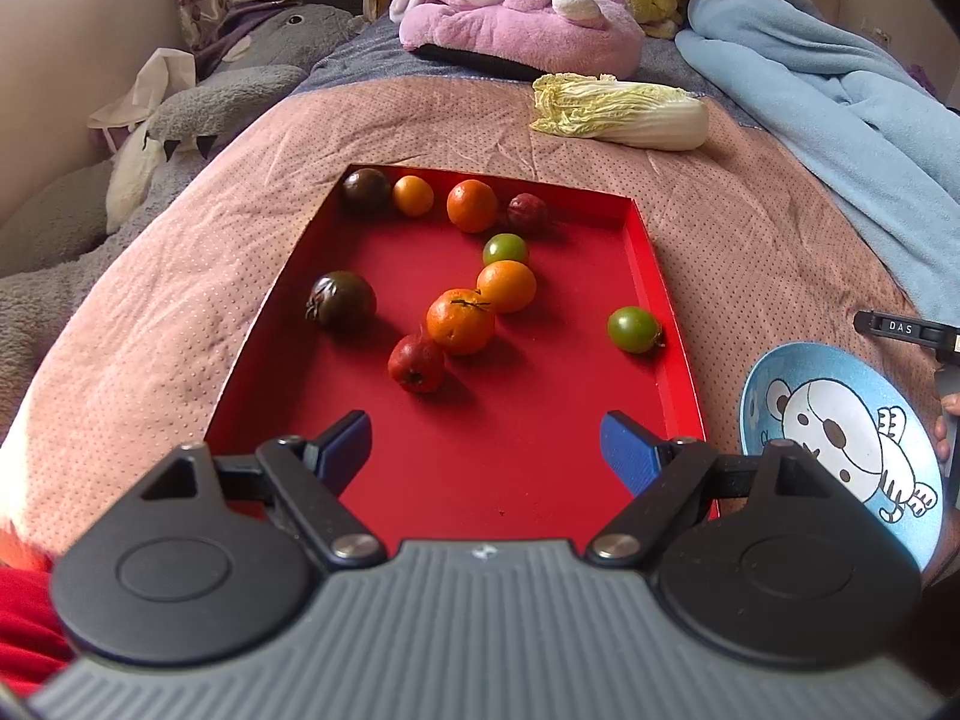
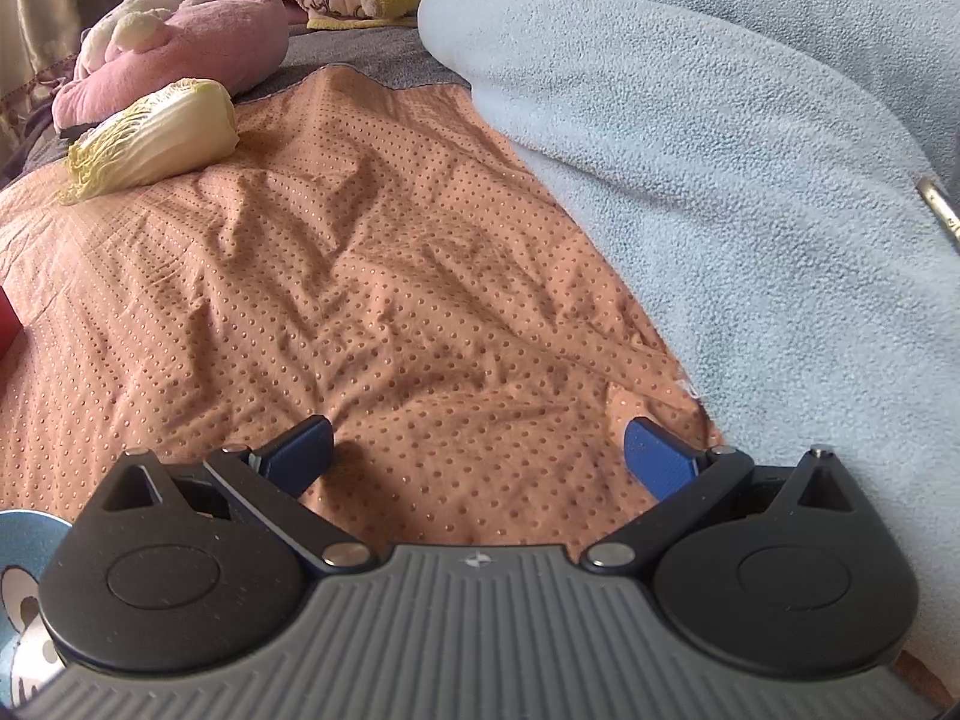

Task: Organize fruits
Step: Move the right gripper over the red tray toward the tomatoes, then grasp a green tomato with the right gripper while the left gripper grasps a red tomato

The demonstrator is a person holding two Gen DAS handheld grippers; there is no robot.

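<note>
Left wrist view: red fruit (image 1: 416, 363) is seen just ahead of open, empty left tongs (image 1: 485, 447); right tongs (image 2: 479, 459), also open, are aimed elsewhere.

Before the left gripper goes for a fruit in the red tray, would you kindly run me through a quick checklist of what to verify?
1. Left gripper open and empty: ok, jaws spread wide over the near end of the tray.
2. Right gripper open and empty: ok, it sits over the blanket, away from the tray.
3. Nearest fruit free to grasp: not ok, the red fruit touches an orange.
4. An isolated fruit available: ok, the green tomato sits alone near the right wall.
5. Bowl empty: ok, as far as the left wrist view shows.
6. Which fruit goes where: cannot tell.
</note>
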